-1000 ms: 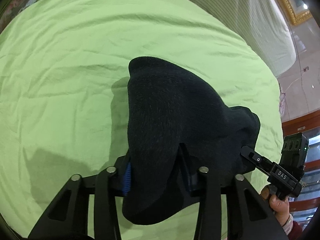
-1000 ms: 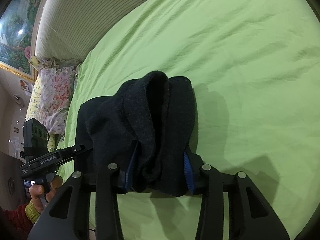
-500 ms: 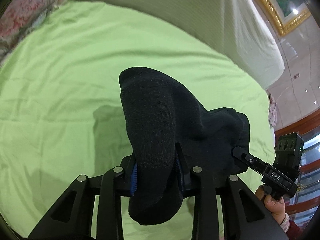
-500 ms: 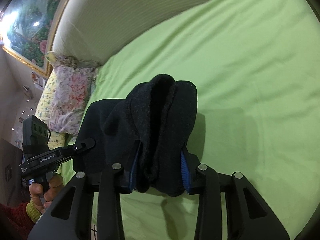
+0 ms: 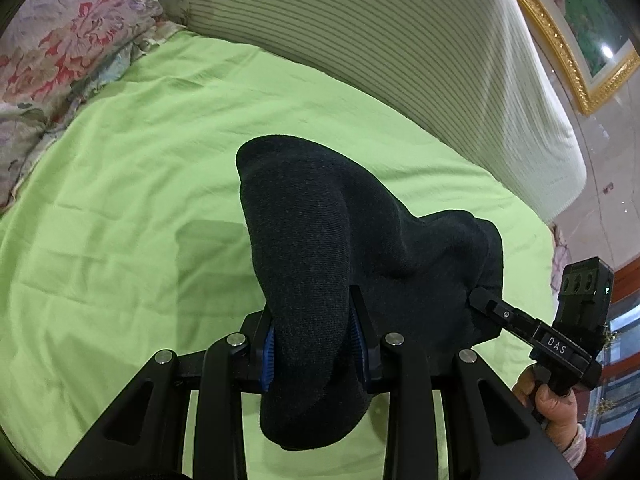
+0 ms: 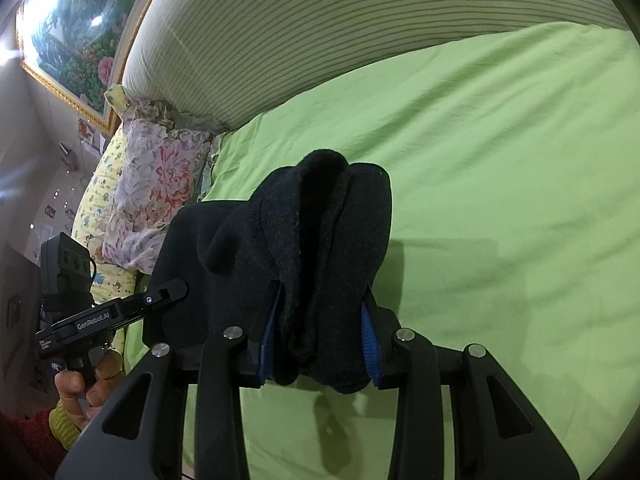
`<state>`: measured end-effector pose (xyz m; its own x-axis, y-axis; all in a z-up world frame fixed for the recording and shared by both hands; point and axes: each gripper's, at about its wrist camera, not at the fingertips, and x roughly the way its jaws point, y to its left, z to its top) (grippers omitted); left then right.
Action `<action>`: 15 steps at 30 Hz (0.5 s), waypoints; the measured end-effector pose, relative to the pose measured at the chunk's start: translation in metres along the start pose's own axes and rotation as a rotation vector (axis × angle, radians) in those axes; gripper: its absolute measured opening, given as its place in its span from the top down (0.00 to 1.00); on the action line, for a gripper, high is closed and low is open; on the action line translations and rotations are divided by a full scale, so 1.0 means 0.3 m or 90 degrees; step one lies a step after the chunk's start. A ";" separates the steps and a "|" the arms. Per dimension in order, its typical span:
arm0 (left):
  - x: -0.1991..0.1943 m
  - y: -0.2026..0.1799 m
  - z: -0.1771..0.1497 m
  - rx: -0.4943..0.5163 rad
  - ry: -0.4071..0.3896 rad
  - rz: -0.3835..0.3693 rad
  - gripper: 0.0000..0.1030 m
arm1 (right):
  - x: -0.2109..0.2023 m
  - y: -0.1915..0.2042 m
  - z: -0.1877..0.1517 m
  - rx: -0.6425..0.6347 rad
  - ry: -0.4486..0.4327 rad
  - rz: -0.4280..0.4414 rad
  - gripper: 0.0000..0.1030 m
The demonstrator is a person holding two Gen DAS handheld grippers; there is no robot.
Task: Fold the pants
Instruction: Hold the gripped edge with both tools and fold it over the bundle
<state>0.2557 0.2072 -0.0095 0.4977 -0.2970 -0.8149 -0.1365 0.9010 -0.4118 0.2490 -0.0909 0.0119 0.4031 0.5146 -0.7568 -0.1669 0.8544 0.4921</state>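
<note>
Aloft: pants (image 5: 320,240) bunched mid-frame over sheet (image 5: 120,208), clamped in left gripper (image 5: 312,344) and right gripper (image 6: 318,332) (jaws narrow on thick folds). Best lower both level, edges matched.

The bunched knit pants (image 5: 320,248) are black, perhaps very dark charcoal in this dim light, against a plain lime-green bed sheet (image 5: 120,184). At eleven o'clock in the left wrist view lies a floral pillow (image 5: 60,40) with red and pink blooms on pale grey, and at twelve o'clock a cream headboard (image 5: 400,40) with thin olive stripes. Both black grippers (image 6: 318,340) have ridged blue pads (image 6: 370,344); a gold-framed painting (image 6: 76,32) shows green foliage and pink flowers.
</note>
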 end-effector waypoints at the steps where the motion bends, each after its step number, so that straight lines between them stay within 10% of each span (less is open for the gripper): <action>1: 0.005 0.013 0.014 -0.002 -0.001 0.004 0.70 | 0.015 0.004 0.012 -0.004 0.002 0.000 0.64; 15: 0.098 0.082 0.049 -0.020 0.006 0.033 0.70 | 0.150 -0.021 0.072 -0.009 0.040 -0.008 0.64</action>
<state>0.2796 0.2255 -0.0375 0.4818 -0.2534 -0.8388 -0.1885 0.9049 -0.3817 0.2878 -0.0747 -0.0161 0.3480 0.5074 -0.7883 -0.1753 0.8612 0.4770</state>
